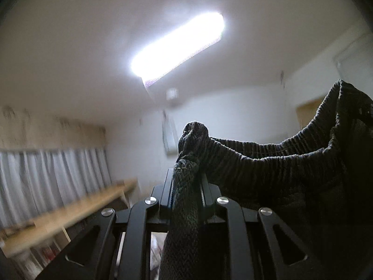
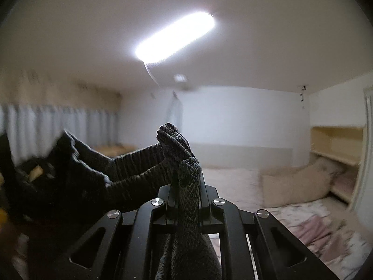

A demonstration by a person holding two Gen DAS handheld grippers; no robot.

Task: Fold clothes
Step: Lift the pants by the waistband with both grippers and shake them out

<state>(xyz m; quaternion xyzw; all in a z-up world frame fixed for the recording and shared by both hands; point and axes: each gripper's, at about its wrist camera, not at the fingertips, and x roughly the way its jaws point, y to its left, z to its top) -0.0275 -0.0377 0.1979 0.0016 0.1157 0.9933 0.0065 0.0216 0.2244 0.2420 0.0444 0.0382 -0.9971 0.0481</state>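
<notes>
A dark grey knit garment (image 1: 268, 163) with a ribbed waistband is held up in the air between both grippers. My left gripper (image 1: 186, 177) is shut on one end of the waistband, and the cloth bunches above its fingertips and hangs down between the fingers. The band runs off to the right, where it rises to the other held end. My right gripper (image 2: 187, 175) is shut on the other end of the same garment (image 2: 130, 165), whose band stretches left toward the left gripper. Both grippers point upward toward the ceiling.
A long bright ceiling light (image 1: 177, 46) is overhead. White curtains (image 1: 51, 177) and a wooden shelf (image 1: 70, 214) are on the left. A bed (image 2: 291, 219) with beige pillows (image 2: 296, 184) lies at lower right in the right wrist view, beside a wooden headboard shelf (image 2: 335, 144).
</notes>
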